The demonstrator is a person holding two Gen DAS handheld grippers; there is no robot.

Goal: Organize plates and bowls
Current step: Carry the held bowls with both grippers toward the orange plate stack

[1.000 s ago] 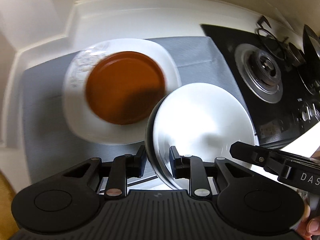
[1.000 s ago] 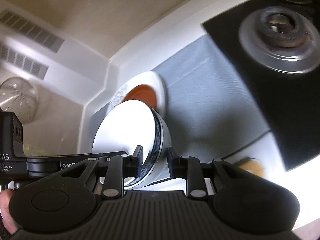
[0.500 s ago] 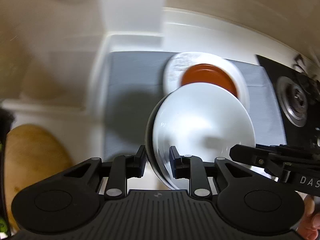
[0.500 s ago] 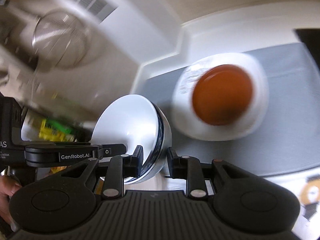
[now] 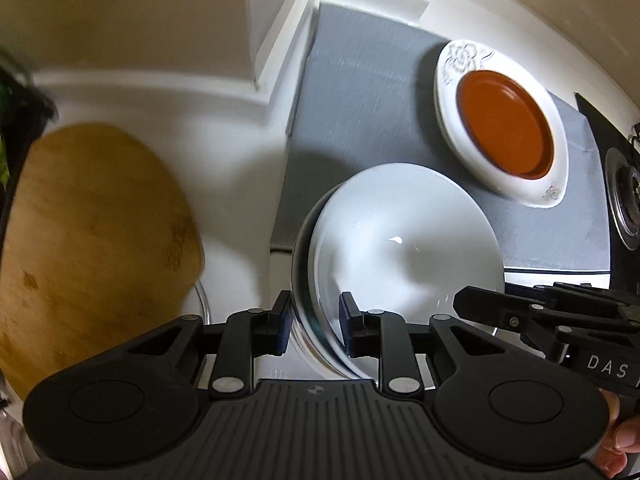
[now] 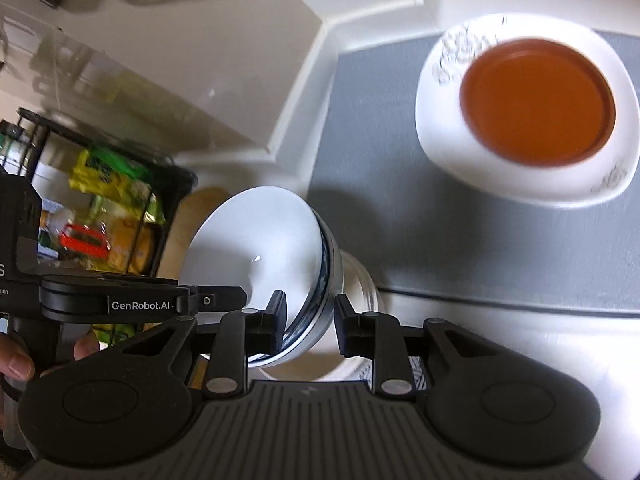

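Bowl stack carried off the mat, both grippers on its rim

We hold the bowls (image 5: 404,236) with left gripper (image 5: 314,320) and right gripper (image 6: 308,318) clamped on opposite rims; since a second ago they have swung left off the mat (image 5: 360,92), away from the plate (image 5: 502,120), so set-down remains

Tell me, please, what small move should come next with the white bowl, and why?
Probably lower the white bowl straight down: both grippers, left and right, pinch its rim, and another white vessel shows directly beneath it, apparently ready for stacking.
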